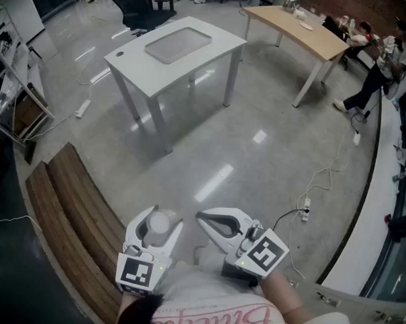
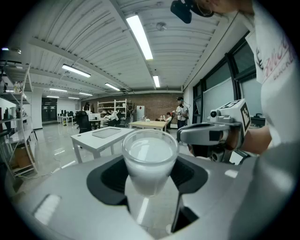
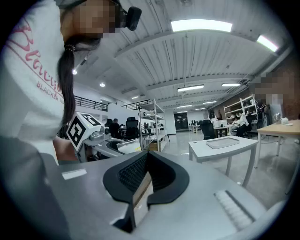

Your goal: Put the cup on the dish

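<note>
A clear frosted cup (image 1: pixel 158 224) stands upright between the jaws of my left gripper (image 1: pixel 156 228), which is shut on it close to the person's body. In the left gripper view the cup (image 2: pixel 150 158) fills the gap between the black pads (image 2: pixel 112 177). My right gripper (image 1: pixel 202 218) is held beside it, jaws shut with nothing between them (image 3: pixel 142 180). A shallow grey dish (image 1: pixel 178 44) lies on the white table (image 1: pixel 148 73) far ahead across the floor; it also shows as the dish (image 2: pixel 107 132) and the dish (image 3: pixel 225 142) in the two gripper views.
A slatted wooden bench (image 1: pixel 73 219) runs along the left. Cables and a power strip (image 1: pixel 306 209) lie on the floor to the right. A wooden table (image 1: pixel 304 31) and seated people are at the far right; metal shelving (image 1: pixel 11 96) stands at the left.
</note>
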### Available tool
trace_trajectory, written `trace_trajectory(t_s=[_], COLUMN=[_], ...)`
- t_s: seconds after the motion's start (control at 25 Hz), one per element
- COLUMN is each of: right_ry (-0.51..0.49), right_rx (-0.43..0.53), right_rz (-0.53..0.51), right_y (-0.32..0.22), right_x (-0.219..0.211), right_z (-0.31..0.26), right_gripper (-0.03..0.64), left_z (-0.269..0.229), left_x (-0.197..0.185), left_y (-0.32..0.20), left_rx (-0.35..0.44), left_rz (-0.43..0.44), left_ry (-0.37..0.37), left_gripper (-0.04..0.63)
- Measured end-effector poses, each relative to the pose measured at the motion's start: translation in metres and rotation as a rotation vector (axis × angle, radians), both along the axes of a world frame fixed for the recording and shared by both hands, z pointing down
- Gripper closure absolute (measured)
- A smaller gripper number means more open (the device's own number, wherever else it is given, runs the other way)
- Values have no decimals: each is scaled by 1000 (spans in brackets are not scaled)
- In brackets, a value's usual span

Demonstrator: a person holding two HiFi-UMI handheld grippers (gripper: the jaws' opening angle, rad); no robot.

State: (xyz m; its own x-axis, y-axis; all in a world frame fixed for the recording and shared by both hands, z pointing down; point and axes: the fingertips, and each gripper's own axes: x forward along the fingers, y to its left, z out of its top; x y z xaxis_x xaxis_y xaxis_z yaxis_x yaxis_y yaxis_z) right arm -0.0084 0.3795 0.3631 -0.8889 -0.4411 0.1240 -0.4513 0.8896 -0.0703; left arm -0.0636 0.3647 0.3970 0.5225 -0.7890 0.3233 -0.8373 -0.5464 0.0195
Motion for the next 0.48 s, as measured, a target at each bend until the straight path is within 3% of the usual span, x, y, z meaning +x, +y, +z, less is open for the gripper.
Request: trace_trajectory(t_s=[0.48], right_ry=[45], right_rx=[33], right_rz=[-25], right_y=[-21], right_x=[25], right_z=[-3], right_gripper=[617], left_z=[-7], left_x=[30], left_y=[-31], left_rx=[35], left_rz=[-15], left_ry=[10], left_gripper=[339])
